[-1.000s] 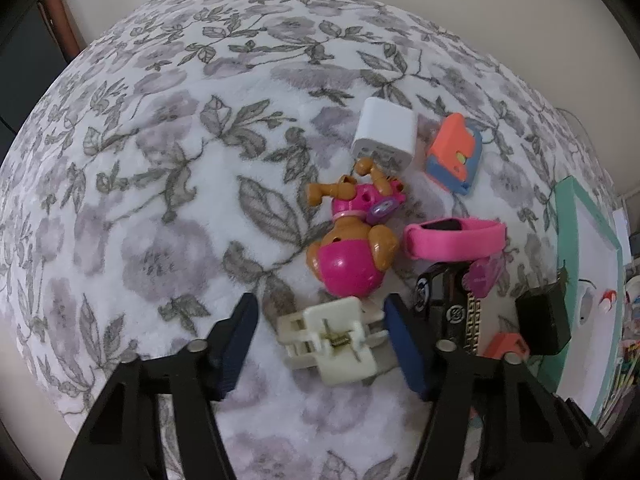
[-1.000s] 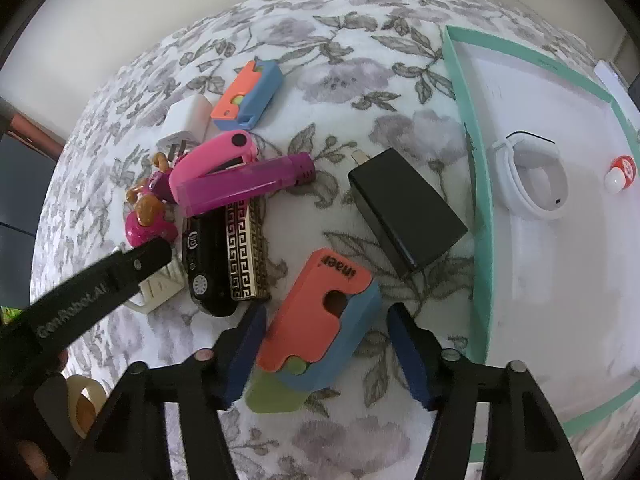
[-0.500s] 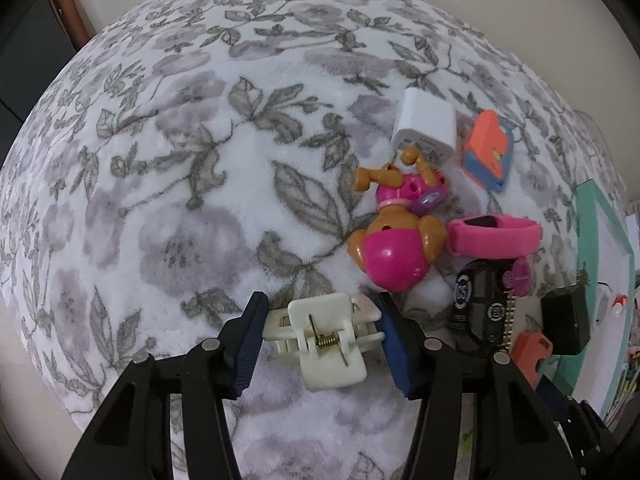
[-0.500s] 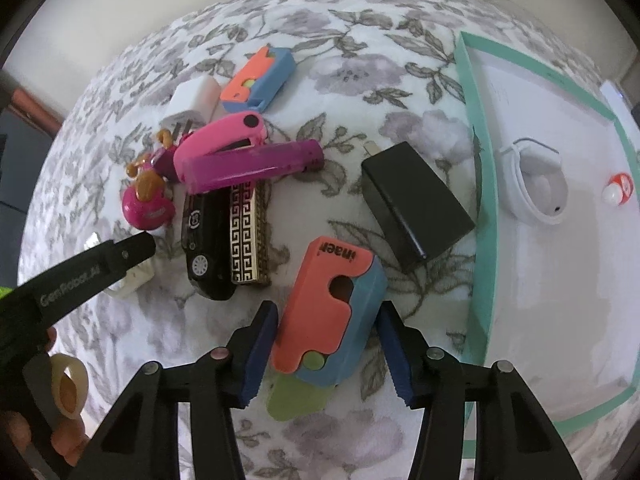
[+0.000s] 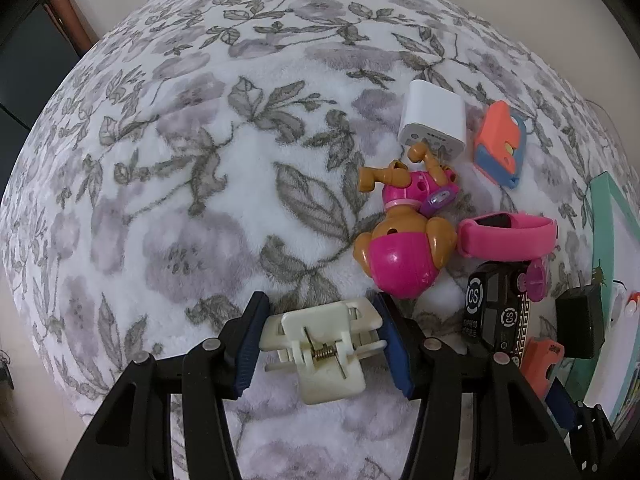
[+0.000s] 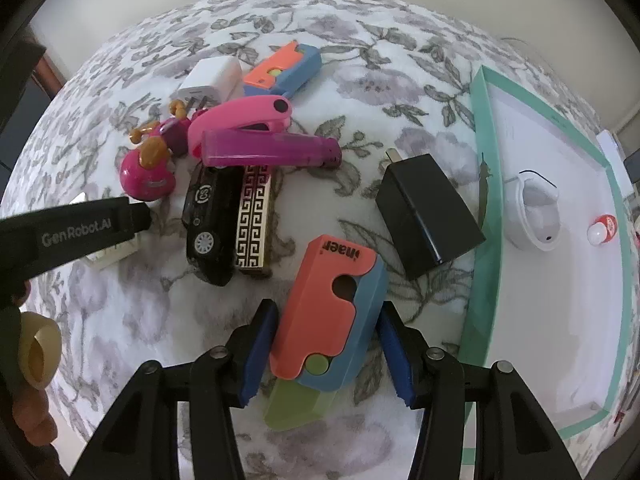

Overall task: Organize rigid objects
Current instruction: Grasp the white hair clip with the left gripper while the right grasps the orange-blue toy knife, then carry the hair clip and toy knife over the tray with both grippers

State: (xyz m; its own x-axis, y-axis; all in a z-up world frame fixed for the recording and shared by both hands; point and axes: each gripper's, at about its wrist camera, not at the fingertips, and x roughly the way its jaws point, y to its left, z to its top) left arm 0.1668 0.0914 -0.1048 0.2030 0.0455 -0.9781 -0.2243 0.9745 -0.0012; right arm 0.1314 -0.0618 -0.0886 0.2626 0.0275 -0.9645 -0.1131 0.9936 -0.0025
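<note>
Toys and small gadgets lie scattered on a flowered fleece cover. Only the left wrist view shows the cream hair clip [image 5: 320,344] in full, with its metal spring facing up; in the right wrist view it is a pale sliver behind the black arm of the left claw [image 6: 138,216]. Only the right wrist view shows the white tray with the teal rim [image 6: 486,216], holding a white wristband [image 6: 536,216] and a small red-and-white piece [image 6: 602,231].

The left claw [image 5: 318,346] is clamped on the hair clip, both blue pads pressed against its sides. Just beyond it lies a pink and tan toy dog [image 5: 404,236], with a white charger [image 5: 434,122] and a pink band [image 5: 506,234] near it.

The right claw [image 6: 326,354] stands apart around an orange and blue toy knife [image 6: 332,316] with a pale green blade; its left pad touches the orange side, while whether the right pad touches the blue side cannot be told. Beyond it lie a black charger [image 6: 428,216], a black toy car [image 6: 210,220], a gold-patterned lighter [image 6: 254,220], a purple lighter [image 6: 268,150] and a second orange and blue knife [image 6: 284,70].
</note>
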